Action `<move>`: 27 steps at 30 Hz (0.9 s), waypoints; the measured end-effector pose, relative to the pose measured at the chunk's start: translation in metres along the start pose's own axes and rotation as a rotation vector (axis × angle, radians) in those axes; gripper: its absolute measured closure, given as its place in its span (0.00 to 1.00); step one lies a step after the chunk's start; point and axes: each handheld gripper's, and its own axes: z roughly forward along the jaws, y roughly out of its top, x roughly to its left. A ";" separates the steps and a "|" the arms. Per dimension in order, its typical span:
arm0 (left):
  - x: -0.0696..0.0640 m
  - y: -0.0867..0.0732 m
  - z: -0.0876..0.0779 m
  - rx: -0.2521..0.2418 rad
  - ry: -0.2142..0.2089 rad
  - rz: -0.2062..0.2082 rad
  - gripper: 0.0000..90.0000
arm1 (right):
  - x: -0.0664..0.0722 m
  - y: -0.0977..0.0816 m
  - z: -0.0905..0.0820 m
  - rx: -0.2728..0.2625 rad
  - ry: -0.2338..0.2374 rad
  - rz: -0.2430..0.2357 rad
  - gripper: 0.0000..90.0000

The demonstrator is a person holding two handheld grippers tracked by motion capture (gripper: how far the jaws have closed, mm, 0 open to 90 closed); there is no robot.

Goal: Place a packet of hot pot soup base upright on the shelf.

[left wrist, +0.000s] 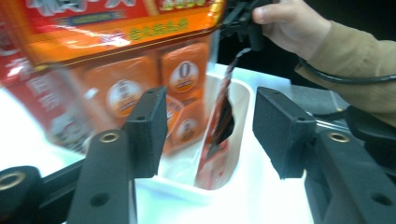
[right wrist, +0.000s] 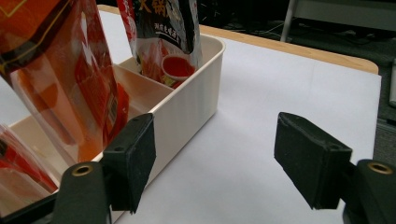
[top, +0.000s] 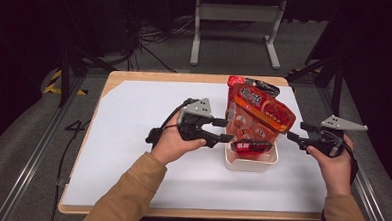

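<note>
The left gripper [top: 225, 130] has its jaws spread apart, with nothing pinched between them. Right in front of its jaws stands the white box [top: 250, 164]. A big orange bag [top: 258, 113] stands in the box, just past the jaws. A small red packet [left wrist: 215, 135] sits in the box too. The right gripper [top: 294, 133] is on the other side of the box, jaws spread wide and holding nothing.

Right gripper [right wrist: 215, 161] jaws apart beside white box [right wrist: 187, 100]; snack bags [right wrist: 70, 79] inside
</note>
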 end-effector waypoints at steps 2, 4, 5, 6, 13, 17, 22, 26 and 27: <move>0.000 -0.002 -0.009 -0.005 0.026 -0.015 0.48 | 0.000 0.001 0.000 -0.005 0.001 -0.005 0.33; 0.001 -0.004 -0.017 -0.005 0.052 -0.038 0.48 | 0.000 0.002 0.001 -0.017 0.008 -0.010 0.34; 0.001 -0.005 -0.022 -0.004 0.074 -0.048 0.46 | 0.001 0.002 0.001 -0.028 0.010 -0.015 0.34; 0.001 -0.007 -0.028 -0.008 0.086 -0.056 0.44 | 0.001 0.002 0.001 -0.033 0.012 -0.023 0.35; 0.003 -0.017 -0.055 -0.016 0.166 -0.093 0.38 | 0.003 0.002 -0.002 -0.047 0.004 -0.031 0.36; 0.006 -0.027 -0.074 -0.037 0.214 -0.103 0.36 | 0.003 0.002 -0.004 -0.053 0.003 -0.038 0.37; 0.009 -0.040 -0.095 -0.050 0.268 -0.114 0.35 | 0.004 0.002 -0.005 -0.053 0.006 -0.037 0.37; 0.011 -0.051 -0.116 -0.068 0.321 -0.123 0.33 | 0.005 0.002 -0.006 -0.047 0.005 -0.042 0.38; 0.012 -0.054 -0.120 -0.075 0.335 -0.123 0.32 | 0.005 0.002 -0.006 -0.044 0.013 -0.036 0.38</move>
